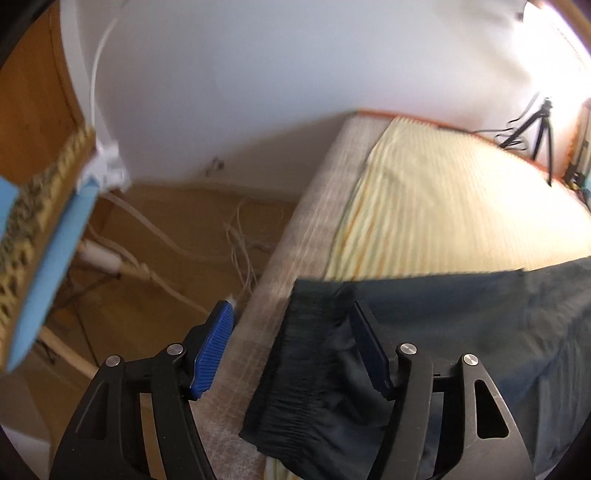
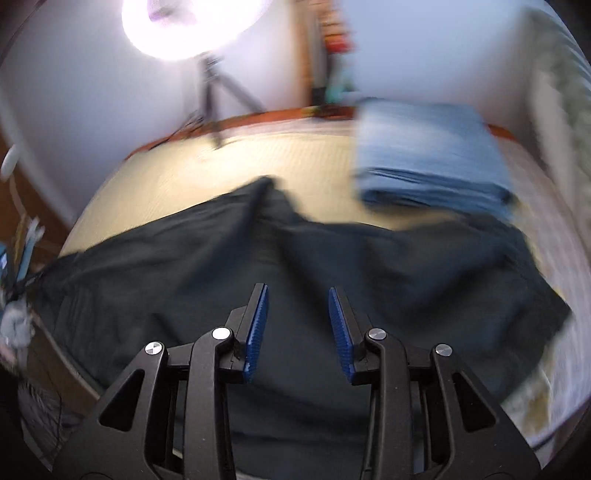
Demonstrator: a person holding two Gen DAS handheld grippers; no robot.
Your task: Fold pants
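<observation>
A: Pants (image 2: 258, 277) are lying spread dark across the bed (image 1: 424, 206), over the yellow striped sheet. Elastic waistband (image 1: 295, 350) is sitting right at the bed's near corner, touching the mattress edge (image 1: 303, 236).

B: Left gripper (image 1: 291, 347) is hanging over that corner, jaws standing wide apart. Waistband is lying between the pads, neither pad pressing on it. One finger is over the mattress side, the other over the cloth.

A: Right gripper (image 2: 297, 328) is hovering above the middle of the pants, jaws parted, nothing pinched; fabric is lying below.

B: Room beyond the pants: bare sheet is showing toward the far wall. A folded blue garment (image 2: 432, 162) is resting at the far right, its near edge just beside one pant leg.

A: Off the bed's left side, the wooden floor is carrying loose cables (image 1: 240, 236). A tripod (image 2: 214, 96) with a bright lamp (image 2: 192, 22) is standing past the far edge. The right view is blurred.
</observation>
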